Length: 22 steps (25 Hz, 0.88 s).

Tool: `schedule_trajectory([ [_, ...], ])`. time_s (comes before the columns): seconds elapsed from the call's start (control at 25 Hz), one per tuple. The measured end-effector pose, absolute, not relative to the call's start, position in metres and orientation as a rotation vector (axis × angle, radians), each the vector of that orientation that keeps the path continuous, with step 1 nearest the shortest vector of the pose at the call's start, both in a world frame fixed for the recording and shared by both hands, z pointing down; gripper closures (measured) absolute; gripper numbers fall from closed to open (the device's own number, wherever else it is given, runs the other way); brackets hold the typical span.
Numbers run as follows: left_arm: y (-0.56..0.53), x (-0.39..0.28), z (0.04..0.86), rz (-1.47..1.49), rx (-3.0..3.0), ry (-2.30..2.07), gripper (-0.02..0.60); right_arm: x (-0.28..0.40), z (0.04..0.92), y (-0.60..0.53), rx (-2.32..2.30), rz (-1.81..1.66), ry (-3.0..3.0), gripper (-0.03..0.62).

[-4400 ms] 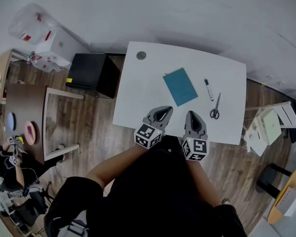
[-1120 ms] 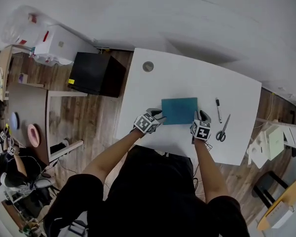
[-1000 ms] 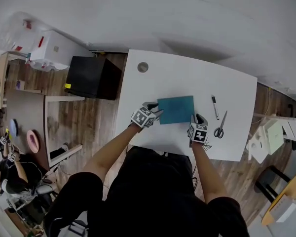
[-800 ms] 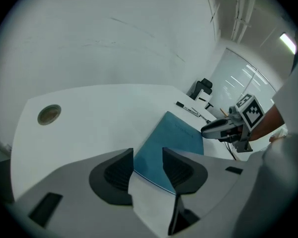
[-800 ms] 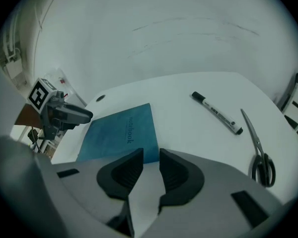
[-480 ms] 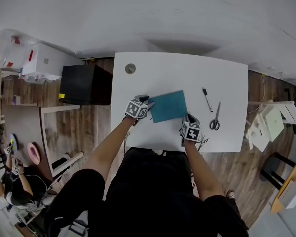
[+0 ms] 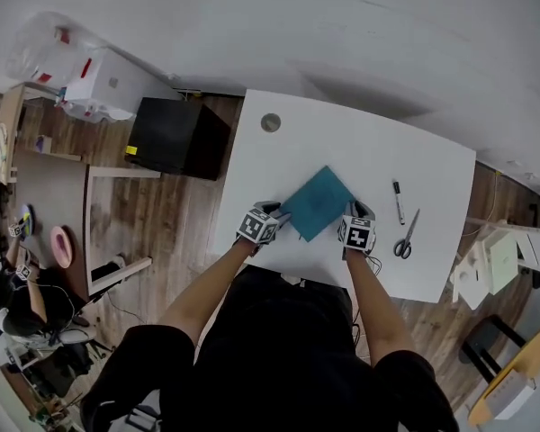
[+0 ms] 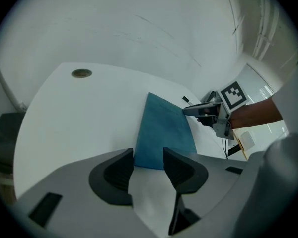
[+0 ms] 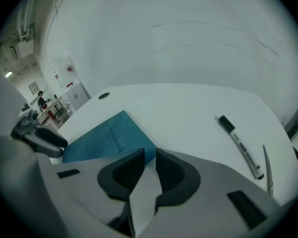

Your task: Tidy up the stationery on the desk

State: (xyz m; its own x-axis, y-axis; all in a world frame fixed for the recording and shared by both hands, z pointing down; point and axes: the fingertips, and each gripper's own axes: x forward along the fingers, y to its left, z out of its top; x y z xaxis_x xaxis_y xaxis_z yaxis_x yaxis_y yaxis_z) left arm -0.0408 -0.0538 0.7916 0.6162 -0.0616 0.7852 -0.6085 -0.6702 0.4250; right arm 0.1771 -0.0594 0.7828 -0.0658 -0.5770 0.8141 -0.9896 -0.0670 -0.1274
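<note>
Stationery, three pieces, all flat on the white desk (image 7: 342, 133).

We note a closed teal notebook (image 7: 317, 202), the word "notebook" printed on its cover, lying corner-on near the middle of the front half. To its right, apart from it, lies a white marker (image 7: 398, 202) with a black cap at the far end. Just right of that lie the scissors (image 7: 404, 237), blades together, dark handles toward the near edge.

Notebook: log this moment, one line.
notebook: on desk, skewed | left tool: just opened wide, notebook edge at tips | right tool: just closing, notebook corner at tips, ungripped
</note>
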Motion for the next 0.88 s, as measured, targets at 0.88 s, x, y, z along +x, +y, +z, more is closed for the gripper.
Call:
schedule_trajectory([
  [0.88,-0.007,-0.041,0.782,0.846,2.093,-0.473,0.394,0.097,0.783,-0.042,1.557,1.267,-1.748,0.505],
])
